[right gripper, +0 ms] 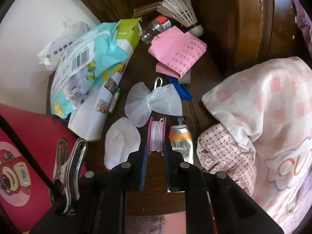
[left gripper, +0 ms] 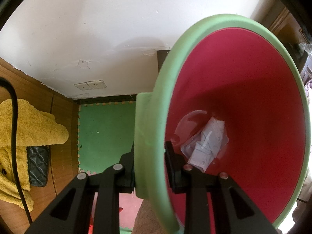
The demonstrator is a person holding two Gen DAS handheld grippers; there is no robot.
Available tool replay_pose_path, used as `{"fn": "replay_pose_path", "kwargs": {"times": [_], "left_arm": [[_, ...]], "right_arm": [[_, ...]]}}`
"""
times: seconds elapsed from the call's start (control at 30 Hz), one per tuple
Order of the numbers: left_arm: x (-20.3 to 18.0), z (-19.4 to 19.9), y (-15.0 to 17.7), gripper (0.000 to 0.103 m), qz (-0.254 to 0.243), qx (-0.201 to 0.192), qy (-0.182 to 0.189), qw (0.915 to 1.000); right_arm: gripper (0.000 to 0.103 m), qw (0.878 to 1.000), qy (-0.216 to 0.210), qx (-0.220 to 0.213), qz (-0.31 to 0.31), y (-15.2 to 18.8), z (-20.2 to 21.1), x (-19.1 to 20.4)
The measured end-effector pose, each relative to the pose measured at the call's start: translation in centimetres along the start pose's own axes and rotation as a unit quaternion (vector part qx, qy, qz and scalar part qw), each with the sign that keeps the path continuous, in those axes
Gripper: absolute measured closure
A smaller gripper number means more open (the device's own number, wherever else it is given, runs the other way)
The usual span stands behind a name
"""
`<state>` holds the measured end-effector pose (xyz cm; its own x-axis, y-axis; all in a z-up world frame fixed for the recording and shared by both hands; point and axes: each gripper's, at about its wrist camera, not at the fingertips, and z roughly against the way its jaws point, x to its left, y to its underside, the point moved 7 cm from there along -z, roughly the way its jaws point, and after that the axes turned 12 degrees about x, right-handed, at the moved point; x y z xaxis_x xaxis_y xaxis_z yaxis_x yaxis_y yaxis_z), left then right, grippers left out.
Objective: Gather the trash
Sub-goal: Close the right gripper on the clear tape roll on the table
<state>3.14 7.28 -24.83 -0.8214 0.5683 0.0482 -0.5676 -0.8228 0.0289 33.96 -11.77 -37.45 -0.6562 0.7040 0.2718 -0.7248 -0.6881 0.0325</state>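
My left gripper point(left gripper: 150, 152) is shut on the green rim point(left gripper: 148, 117) of a bin with a red inside point(left gripper: 243, 97), one finger outside and one inside. A clear plastic packet with paper point(left gripper: 206, 142) lies at the bin's bottom. My right gripper point(right gripper: 155, 146) points down at a dark wooden bedside top point(right gripper: 140, 74). Its blue pads stand against both pink flanges of a small spool of white ribbon point(right gripper: 156, 132). Around the spool lie a white mesh net point(right gripper: 154, 101), a white pad point(right gripper: 120, 140) and an orange tube point(right gripper: 180, 138).
Further back are a teal wrapper point(right gripper: 85, 66), a white-green box point(right gripper: 109, 89), a battery point(right gripper: 115, 101), pink paper point(right gripper: 177, 52), a bottle point(right gripper: 156, 27) and a shuttlecock point(right gripper: 181, 9). Bedding point(right gripper: 263, 117) crowds the right. A metal clip point(right gripper: 68, 165) and red surface point(right gripper: 23, 136) sit left.
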Motion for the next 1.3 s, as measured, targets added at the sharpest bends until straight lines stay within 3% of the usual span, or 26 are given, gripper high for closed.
{"fn": "replay_pose_path", "kwargs": {"times": [0.67,1.3], "left_arm": [[0.1,0.1,0.1,0.078,-0.008,-0.004,0.000,1.0000],[0.0,0.1,0.2,0.078,-0.008,-0.006,0.002,0.9999]], "right_arm": [[0.086,0.999,-0.023,-0.043,0.002,2.8,6.2,1.3],[0.086,0.992,-0.032,-0.118,0.022,4.5,14.2,5.0]]}}
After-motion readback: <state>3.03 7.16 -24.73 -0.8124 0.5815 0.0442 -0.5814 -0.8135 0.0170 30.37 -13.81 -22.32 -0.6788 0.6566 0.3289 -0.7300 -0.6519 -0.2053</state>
